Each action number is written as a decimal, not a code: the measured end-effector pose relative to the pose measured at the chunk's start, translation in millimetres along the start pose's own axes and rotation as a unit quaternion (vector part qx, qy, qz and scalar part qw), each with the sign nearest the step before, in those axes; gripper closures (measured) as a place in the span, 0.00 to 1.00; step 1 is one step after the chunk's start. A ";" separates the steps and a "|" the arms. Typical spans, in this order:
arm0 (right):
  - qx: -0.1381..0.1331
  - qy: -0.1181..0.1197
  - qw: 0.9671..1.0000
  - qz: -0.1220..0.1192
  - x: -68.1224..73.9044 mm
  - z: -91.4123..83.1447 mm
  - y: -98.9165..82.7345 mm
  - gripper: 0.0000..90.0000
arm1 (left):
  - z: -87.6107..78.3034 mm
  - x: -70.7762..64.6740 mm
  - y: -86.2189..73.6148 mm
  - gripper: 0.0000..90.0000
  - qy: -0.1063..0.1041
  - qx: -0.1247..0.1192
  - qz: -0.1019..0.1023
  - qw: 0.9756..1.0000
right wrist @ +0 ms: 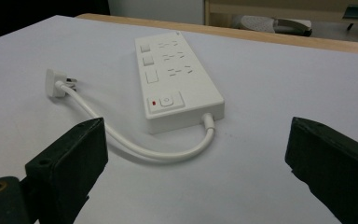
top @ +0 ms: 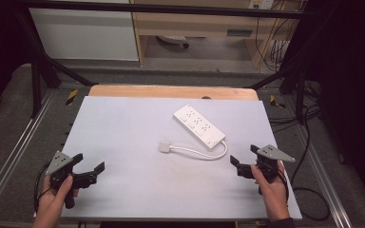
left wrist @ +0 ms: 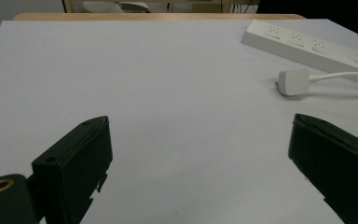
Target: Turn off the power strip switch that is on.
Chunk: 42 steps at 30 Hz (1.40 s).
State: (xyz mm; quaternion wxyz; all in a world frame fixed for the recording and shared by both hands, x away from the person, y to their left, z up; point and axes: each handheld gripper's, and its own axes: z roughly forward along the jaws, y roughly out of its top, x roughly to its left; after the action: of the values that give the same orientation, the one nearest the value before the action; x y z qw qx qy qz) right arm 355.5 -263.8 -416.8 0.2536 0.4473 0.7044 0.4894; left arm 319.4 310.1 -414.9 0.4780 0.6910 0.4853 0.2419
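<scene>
With both the left gripper and right gripper spread wide and empty, the power strip lies mid-counter, likely light, rigid and slick, best pinched across its narrow sides, while its plug trails on a floppy cord.

A pale grey table with a wooden far edge stands inside a black metal frame. Grey carpet covers the floor. Behind stand a white cabinet and a wooden shelf unit. Black cables trail on the right.
</scene>
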 end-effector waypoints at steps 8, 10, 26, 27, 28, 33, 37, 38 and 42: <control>-0.001 0.006 1.000 0.000 1.8 2.8 10.9 0.06 | 0.2 -1.5 0.0 0.07 -0.005 -0.002 0.001 1.000; -0.001 0.010 1.000 0.000 2.0 4.2 14.3 0.06 | 1.0 -1.4 -0.4 0.07 -0.006 0.003 0.001 1.000; -0.002 0.020 0.999 -0.027 12.3 19.4 57.5 0.04 | 1.0 0.0 -1.3 0.07 0.002 0.005 -0.005 1.000; -0.003 0.022 0.999 -0.028 12.4 20.9 59.6 0.04 | 1.1 0.0 -1.4 0.07 0.002 0.005 -0.006 1.000; -0.002 0.023 0.999 -0.027 12.7 22.0 61.6 0.05 | 1.3 0.2 -1.6 0.07 0.002 0.006 -0.006 1.000; -0.014 0.024 0.999 -0.020 12.9 25.1 70.8 0.14 | 1.6 -0.2 -1.8 0.07 0.002 0.008 -0.005 1.000; -0.024 0.025 0.999 -0.025 12.6 26.9 76.6 0.28 | 1.8 -0.3 -2.0 0.07 0.002 0.009 -0.006 1.000; -0.025 0.024 0.999 -0.027 12.6 27.0 77.9 0.32 | 1.8 -0.4 -2.1 0.07 0.002 0.009 -0.006 1.000; -0.022 0.018 0.999 -0.033 13.0 29.5 82.0 0.45 | 2.0 -0.4 -2.4 0.07 0.002 0.012 -0.005 1.000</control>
State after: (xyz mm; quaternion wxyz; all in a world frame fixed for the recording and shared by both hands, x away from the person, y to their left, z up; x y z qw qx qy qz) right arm 404.1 -228.8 -352.2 0.2668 0.4091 0.7124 0.5039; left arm 319.8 309.1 -417.9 0.4699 0.6939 0.4926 0.2345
